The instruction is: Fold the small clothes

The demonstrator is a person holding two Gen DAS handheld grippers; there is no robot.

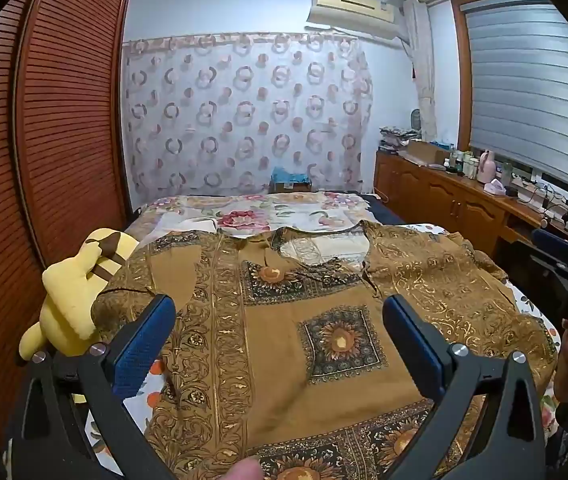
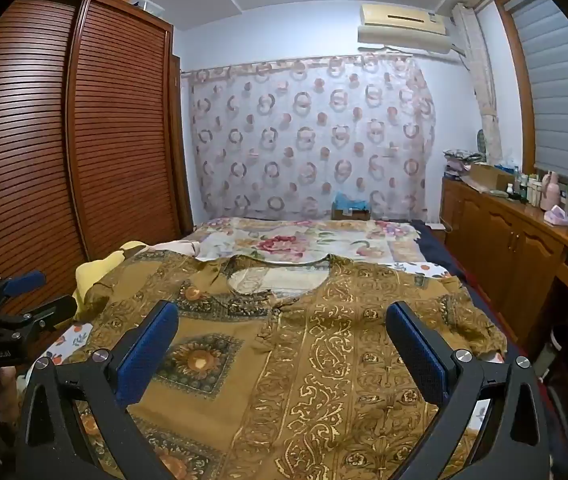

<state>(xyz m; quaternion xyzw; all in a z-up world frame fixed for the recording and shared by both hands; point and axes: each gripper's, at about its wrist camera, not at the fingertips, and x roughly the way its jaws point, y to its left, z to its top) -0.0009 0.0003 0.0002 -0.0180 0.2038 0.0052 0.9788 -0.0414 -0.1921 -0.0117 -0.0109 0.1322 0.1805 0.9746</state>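
2 claws | left claw (image 1: 279, 332): jaws fully spread, empty | right claw (image 2: 282, 340): same, above brown shirt (image 2: 292, 360)

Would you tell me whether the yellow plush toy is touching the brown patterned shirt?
Touching. In the left wrist view the shirt's sleeve edge drapes over the plush toy's side, with no gap between them.
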